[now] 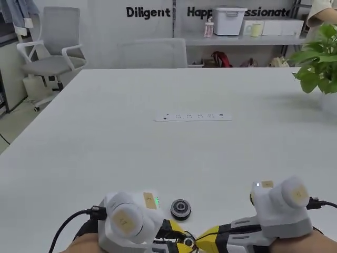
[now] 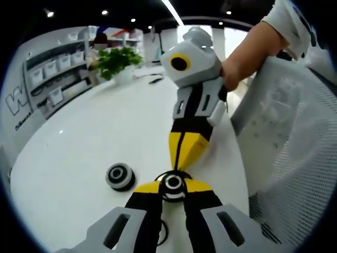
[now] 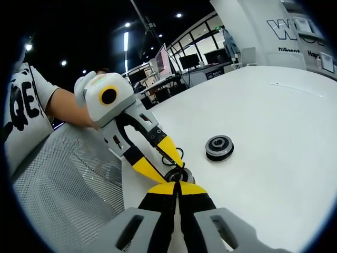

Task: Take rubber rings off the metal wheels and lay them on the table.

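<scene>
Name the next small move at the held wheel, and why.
Probably draw the right gripper back to peel the rubber ring off. The left gripper is shut on the wheel, and the right gripper's jaws look closed at its rim, seemingly pinching the ring.

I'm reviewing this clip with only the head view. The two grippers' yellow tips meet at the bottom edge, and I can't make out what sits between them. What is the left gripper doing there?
Observer: In the left gripper view, the left gripper has its jaws clamped on a metal wheel, with one yellow tip on each side of it.
Reviewer: And the right one?
Observer: In the right gripper view, the right gripper has its jaws pressed together, with the tips against the near rim of that same wheel. Whether they pinch anything there is too small to tell.
</scene>
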Demonstrator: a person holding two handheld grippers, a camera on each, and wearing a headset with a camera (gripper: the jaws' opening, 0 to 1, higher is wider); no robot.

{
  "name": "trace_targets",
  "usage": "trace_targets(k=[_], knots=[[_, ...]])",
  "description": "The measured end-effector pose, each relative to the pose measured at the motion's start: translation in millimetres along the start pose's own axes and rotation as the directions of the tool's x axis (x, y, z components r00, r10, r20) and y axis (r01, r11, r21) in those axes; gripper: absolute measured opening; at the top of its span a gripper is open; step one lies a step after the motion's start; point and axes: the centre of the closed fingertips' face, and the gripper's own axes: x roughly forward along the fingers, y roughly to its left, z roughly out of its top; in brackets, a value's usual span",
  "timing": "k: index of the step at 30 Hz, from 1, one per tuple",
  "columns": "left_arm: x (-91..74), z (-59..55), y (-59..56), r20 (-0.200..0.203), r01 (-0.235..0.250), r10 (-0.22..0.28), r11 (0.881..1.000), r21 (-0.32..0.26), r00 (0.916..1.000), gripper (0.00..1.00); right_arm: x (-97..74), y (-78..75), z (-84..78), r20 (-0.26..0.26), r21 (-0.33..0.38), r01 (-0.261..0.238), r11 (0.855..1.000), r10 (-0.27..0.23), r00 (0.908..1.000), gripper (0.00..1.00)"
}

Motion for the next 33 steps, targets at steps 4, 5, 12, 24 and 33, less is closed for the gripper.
trace_targets(k=[4,5,12,24,33], knots=[[-4.2,-1.0,-3.4,0.001,0.021,-0.021,1.0,-0.001,0.9998,0.21,-0.1,0.3,0.3,0.002,0.004,-0.001,1.0,0.001,1.0,0.0],[-5.8,-0.4,-4.1,0.004,0.028,-0.028,1.0,-0.004,0.9996,0.22,-0.2,0.5,0.3,0.002,0.005,-0.002,1.0,0.002,1.0,0.0],[-18.9,9.7,-1.8,0.047,0.031,-0.029,0.999,-0.042,0.9985,0.31,-2.0,0.9,1.8,0.01,0.011,-0.004,1.0,0.004,0.9999,0.0],[-47.2,12.8,4.8,0.098,0.003,0.006,0.996,-0.088,0.9952,0.41,-3.3,3.1,2.9,0.015,0.02,-0.014,1.0,0.014,0.9998,0.0],[-64.4,12.5,3.4,0.135,-0.013,0.029,0.993,-0.12,0.9903,0.5,-4.0,5.6,5.9,0.021,0.022,-0.024,0.999,0.024,0.9995,0.0]])
